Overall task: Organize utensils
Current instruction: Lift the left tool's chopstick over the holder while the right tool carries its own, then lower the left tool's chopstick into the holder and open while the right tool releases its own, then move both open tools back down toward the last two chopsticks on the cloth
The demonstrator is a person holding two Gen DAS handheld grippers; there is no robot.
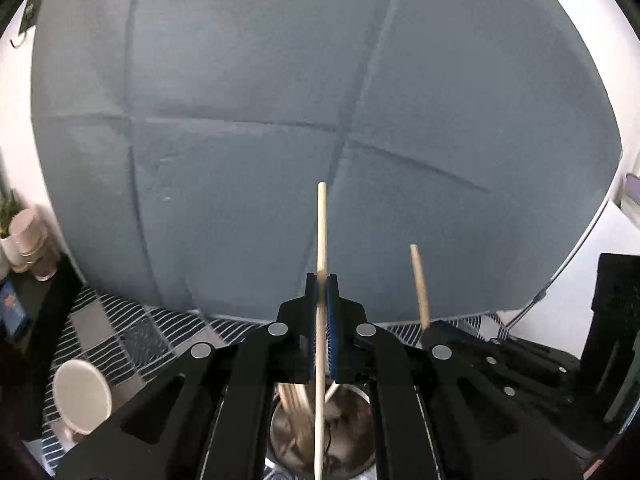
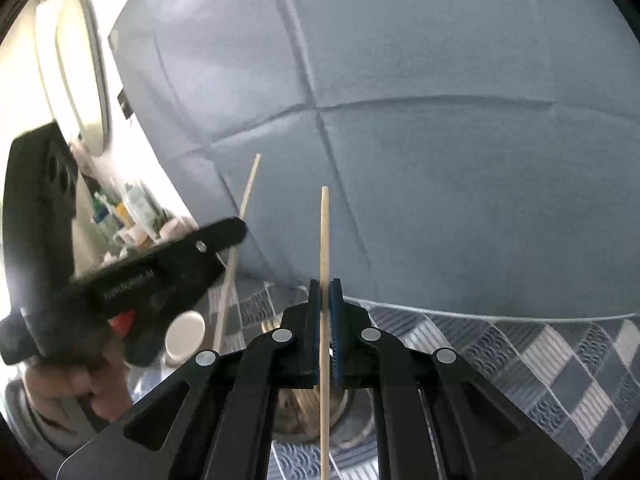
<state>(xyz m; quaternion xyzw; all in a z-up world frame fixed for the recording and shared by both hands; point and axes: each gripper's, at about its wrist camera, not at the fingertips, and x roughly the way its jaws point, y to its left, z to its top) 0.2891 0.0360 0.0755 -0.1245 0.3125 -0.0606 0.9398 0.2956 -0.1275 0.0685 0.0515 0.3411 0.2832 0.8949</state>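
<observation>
My left gripper [image 1: 321,286] is shut on a pale wooden chopstick [image 1: 321,232] that stands upright between its blue pads. Below it sits a round metal holder [image 1: 352,436] with several more chopsticks in it. My right gripper [image 2: 325,290] is shut on a second wooden chopstick [image 2: 325,236], also upright, above the same metal holder [image 2: 352,412]. In the left wrist view the right gripper [image 1: 440,330] shows at the right with its chopstick [image 1: 419,284]. In the right wrist view the left gripper [image 2: 228,232] shows at the left, held by a hand [image 2: 68,392], with its chopstick [image 2: 242,216].
A blue-grey padded headboard [image 1: 280,100] fills the background. A checked and striped cloth [image 2: 540,360] covers the surface. A white cup [image 1: 82,396] stands at the left. Jars and small things [image 1: 24,240] crowd a dark side table at far left.
</observation>
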